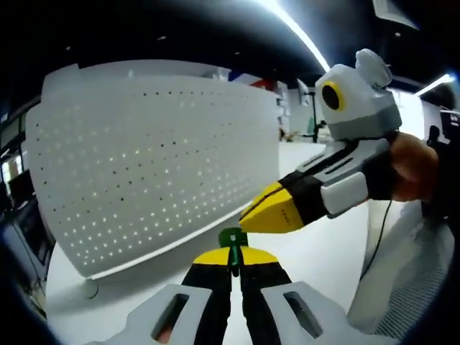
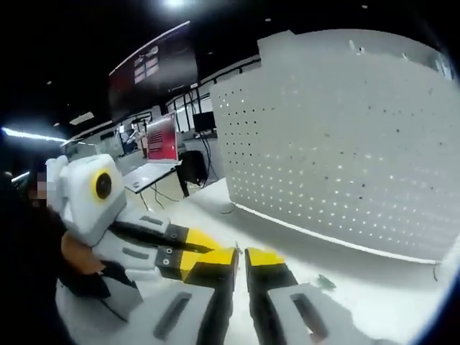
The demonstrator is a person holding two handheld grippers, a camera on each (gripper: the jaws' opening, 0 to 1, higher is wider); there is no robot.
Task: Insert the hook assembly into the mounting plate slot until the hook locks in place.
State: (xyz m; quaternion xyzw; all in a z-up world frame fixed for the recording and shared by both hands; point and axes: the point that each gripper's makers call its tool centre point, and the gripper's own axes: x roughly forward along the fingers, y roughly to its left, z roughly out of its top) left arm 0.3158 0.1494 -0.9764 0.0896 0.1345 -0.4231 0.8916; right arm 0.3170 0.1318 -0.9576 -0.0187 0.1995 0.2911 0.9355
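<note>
The mounting plate is a white perforated board (image 1: 158, 158) standing upright on the white table, also seen in the right gripper view (image 2: 345, 144). A small green hook piece (image 1: 232, 238) sticks up between the yellow tips of my left gripper (image 1: 233, 257), which is shut on it, just in front of the board's lower edge. My right gripper (image 1: 248, 215) reaches in from the right, held by a hand (image 1: 413, 169), its yellow tips together just above the green piece. In its own view the right gripper (image 2: 241, 260) is shut with nothing visible between the jaws; the left gripper (image 2: 215, 253) lies beside it.
A small greenish bit (image 2: 323, 282) lies on the white table (image 2: 374, 302) near the board's base. A round foot (image 1: 90, 289) props the board's left corner. Behind are desks with a red-lit screen (image 2: 162, 136) and a dark wall display (image 2: 154, 68).
</note>
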